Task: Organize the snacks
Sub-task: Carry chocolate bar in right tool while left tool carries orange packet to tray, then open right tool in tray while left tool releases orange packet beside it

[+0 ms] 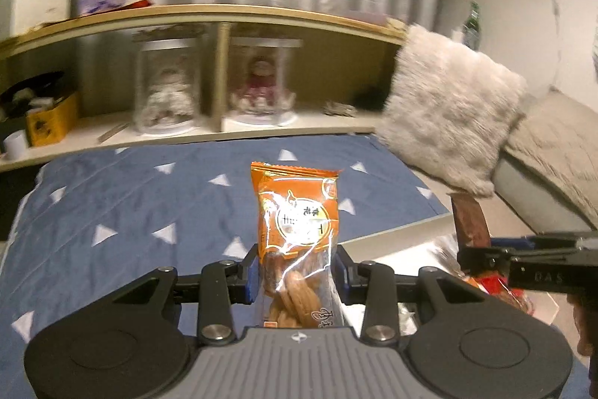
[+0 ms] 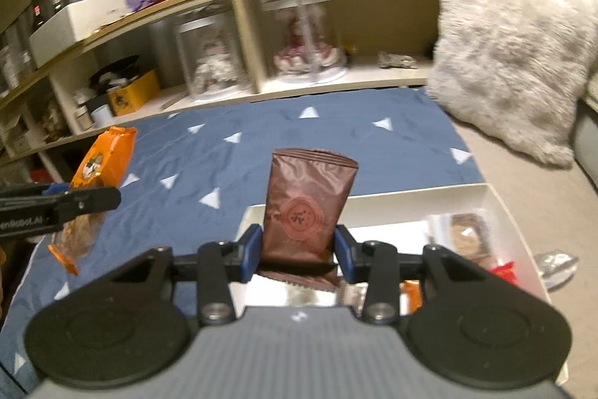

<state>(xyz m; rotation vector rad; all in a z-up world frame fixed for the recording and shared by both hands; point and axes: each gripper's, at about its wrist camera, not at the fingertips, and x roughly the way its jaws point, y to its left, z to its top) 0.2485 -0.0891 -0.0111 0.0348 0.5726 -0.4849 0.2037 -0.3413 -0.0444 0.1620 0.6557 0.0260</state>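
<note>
Right wrist — "enRobot.AI" (left gripper [image 2: 71,199])

Both grippers are up and clamped. Left gripper [image 1: 298,273] sits bottom centre of its own view, blue pads pinched on an orange snack packet [image 1: 297,212] standing upright. Right gripper [image 2: 298,246] is the same deal in its view, pads squeezing a brown snack packet [image 2: 304,208]. They hang side by side, apart.

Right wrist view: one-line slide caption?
Right gripper clamps a brown packet above the white tray; left gripper holds an orange packet over the blue cloth.
</note>
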